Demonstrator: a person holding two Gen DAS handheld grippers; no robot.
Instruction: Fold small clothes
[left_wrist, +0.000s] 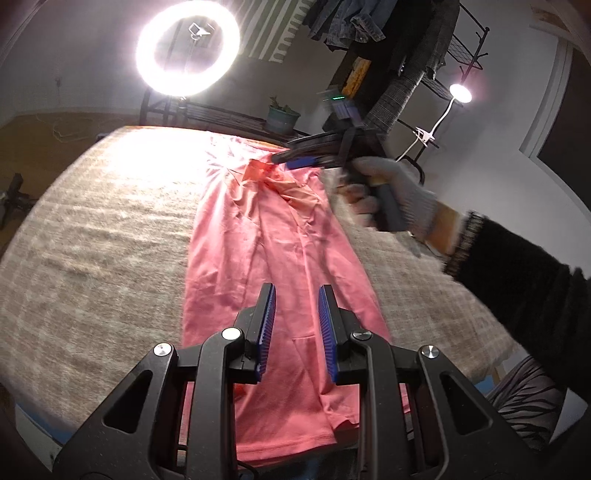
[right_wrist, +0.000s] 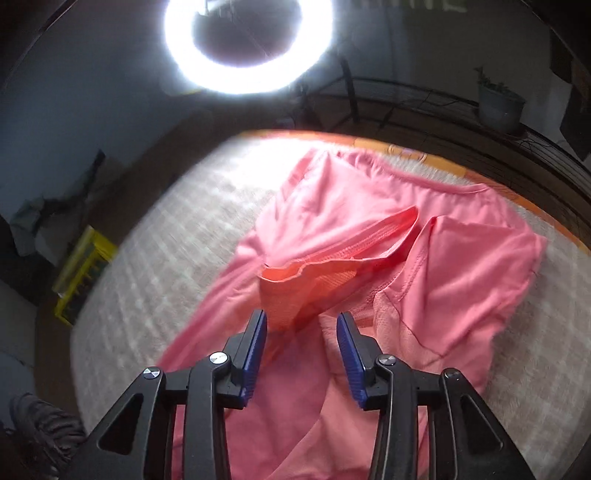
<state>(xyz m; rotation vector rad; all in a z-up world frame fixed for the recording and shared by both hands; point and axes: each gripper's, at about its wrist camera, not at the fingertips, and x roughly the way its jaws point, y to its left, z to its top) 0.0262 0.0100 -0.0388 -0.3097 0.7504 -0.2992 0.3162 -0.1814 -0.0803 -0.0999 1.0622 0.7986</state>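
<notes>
Left gripper (left_wrist: 295, 295): nearest the left wrist camera, black arms with blue pads; jaws stand a little apart over the near part of the shirt with nothing pinched between them
Table (left_wrist: 92, 240): covered with a beige checked cloth, an orange edge showing at the far side in the right wrist view
Shirt (left_wrist: 273, 258): pink, lying on the table with both side parts folded in to a long narrow strip; long axis runs from the near edge straight away toward the ring light, hem at the near end, collar at the far end
Sleeve (right_wrist: 461, 258): folded inward over the shirt's upper part, seams and mesh panel showing
Collar (right_wrist: 332, 273): darker orange-pink mesh inside, turned up and open, just ahead of the right gripper
Right gripper (right_wrist: 301, 354): jaws apart, empty, hanging above the collar; in the left wrist view it is blurred, held by a grey-gloved hand (left_wrist: 391, 199) with a dark sleeve behind
Ring light (left_wrist: 188, 48): lit, beyond the far table edge
Plant pot (left_wrist: 282, 118): behind the table
Writing: no label or print can be read on the shirt
</notes>
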